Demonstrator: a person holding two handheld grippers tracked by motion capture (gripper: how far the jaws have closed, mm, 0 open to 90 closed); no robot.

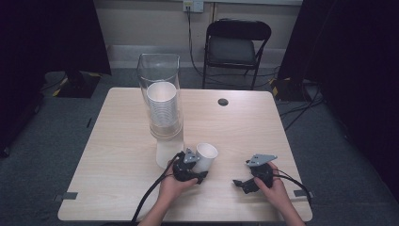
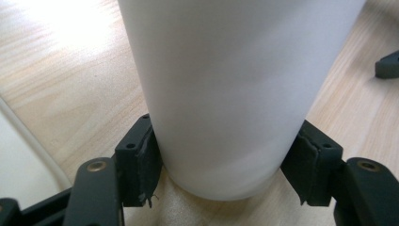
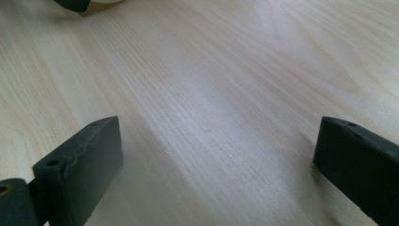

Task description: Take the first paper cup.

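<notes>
Between left gripper point(image 2: 221, 165) fingers point(image 2: 141, 157) | paper cup point(image 2: 226, 94) | pads touching

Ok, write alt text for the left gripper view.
A white paper cup stands on a light wooden table, clamped near its base between the left gripper's two black jaws. The tip of the other gripper shows at the right edge.

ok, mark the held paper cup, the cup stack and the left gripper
paper cup point(image 2: 226, 94), left gripper view, side wall
cup stack point(image 1: 162, 101), high view, top cup's rim
left gripper point(image 2: 226, 165), left gripper view, midway between its fingertips
</notes>
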